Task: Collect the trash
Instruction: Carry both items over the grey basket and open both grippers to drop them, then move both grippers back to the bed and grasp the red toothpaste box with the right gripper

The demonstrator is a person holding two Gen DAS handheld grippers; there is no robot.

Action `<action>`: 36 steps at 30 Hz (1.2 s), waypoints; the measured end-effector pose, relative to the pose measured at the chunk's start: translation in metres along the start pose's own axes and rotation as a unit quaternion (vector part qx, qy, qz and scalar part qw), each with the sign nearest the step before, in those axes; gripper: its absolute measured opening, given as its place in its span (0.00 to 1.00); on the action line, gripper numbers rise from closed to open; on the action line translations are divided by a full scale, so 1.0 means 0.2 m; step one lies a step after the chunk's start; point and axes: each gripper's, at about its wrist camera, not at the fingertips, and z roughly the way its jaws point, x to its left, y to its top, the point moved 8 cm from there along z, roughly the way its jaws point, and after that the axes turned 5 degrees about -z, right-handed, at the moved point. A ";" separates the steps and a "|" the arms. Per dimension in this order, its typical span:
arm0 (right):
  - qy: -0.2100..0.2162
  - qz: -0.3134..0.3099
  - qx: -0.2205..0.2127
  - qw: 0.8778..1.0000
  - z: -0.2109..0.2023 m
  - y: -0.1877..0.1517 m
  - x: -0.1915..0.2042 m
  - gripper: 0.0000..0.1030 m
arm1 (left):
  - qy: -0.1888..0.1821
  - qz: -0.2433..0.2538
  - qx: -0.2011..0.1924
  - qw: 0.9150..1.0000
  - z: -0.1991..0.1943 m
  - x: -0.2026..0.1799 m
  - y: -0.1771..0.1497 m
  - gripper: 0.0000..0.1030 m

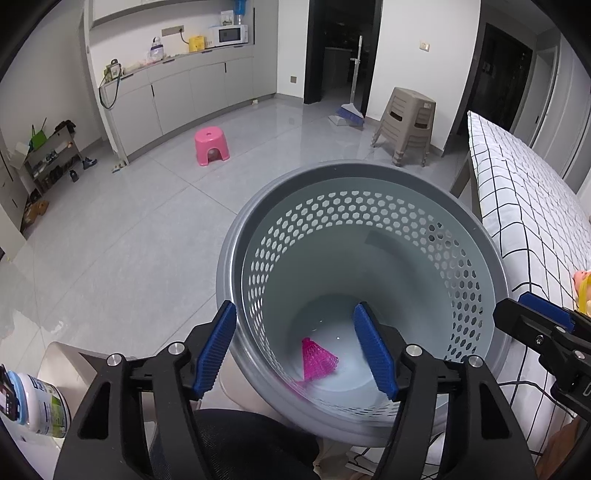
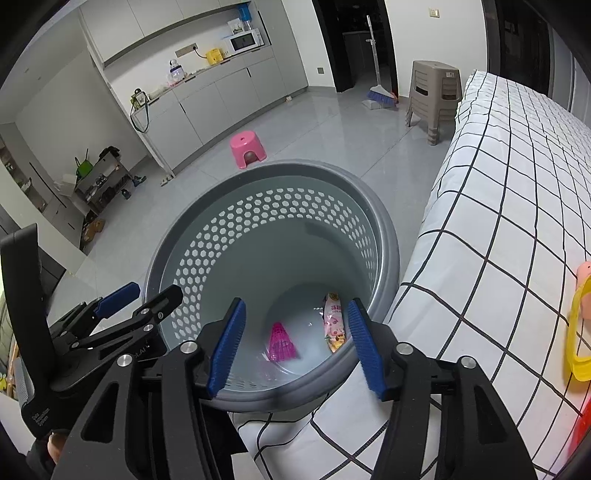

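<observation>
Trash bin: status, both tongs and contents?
Left tongs open, empty, over the grey bin. Right tongs open, empty. Pink shuttlecock and snack wrapper on the bin floor. Nothing blocking.

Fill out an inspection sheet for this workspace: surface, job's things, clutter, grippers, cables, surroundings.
Surface: checked tablecloth beside the bin; grey tiled floor.
Job's things: grey perforated trash bin holds a pink shuttlecock and a snack packet.
Clutter: yellow and pink item on the cloth; jar at lower left.
Grippers: left gripper and right gripper above the bin, jaws open, nothing held.
Cables: nothing seen.
Surroundings: pink stool, stacked beige stools, broom, microwave.
</observation>
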 end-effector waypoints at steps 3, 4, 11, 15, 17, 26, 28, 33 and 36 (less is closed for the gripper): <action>-0.001 -0.002 -0.005 1.000 -0.01 0.01 0.01 0.56 | 0.001 -0.002 0.000 1.000 -0.01 0.00 0.00 0.63; -0.002 -0.004 -0.006 1.000 -0.01 0.01 0.01 0.56 | 0.000 -0.003 -0.001 1.000 -0.02 0.01 0.00 0.63; 0.008 0.010 -0.016 1.000 -0.05 0.02 -0.01 0.60 | -0.001 0.007 -0.010 1.000 -0.07 -0.03 0.02 0.68; 0.006 0.011 -0.031 0.999 -0.14 0.04 -0.03 0.61 | -0.008 0.013 -0.017 1.000 -0.11 -0.09 0.04 0.72; 0.003 0.014 -0.041 0.999 -0.20 0.05 -0.05 0.62 | -0.013 0.017 -0.020 1.000 -0.14 -0.12 0.04 0.73; -0.041 0.044 -0.083 0.995 -0.50 0.02 -0.24 0.63 | -0.052 0.044 -0.033 0.997 -0.24 -0.31 0.06 0.74; -0.052 0.052 -0.091 0.993 -0.57 0.01 -0.30 0.63 | -0.063 0.051 -0.033 0.996 -0.27 -0.37 0.05 0.74; -0.083 0.075 -0.116 0.987 -0.76 -0.07 -0.43 0.65 | -0.082 0.070 -0.037 0.993 -0.33 -0.51 0.03 0.75; -0.096 0.091 -0.122 0.984 -0.84 -0.15 -0.53 0.65 | -0.091 0.082 -0.037 0.992 -0.36 -0.59 0.01 0.75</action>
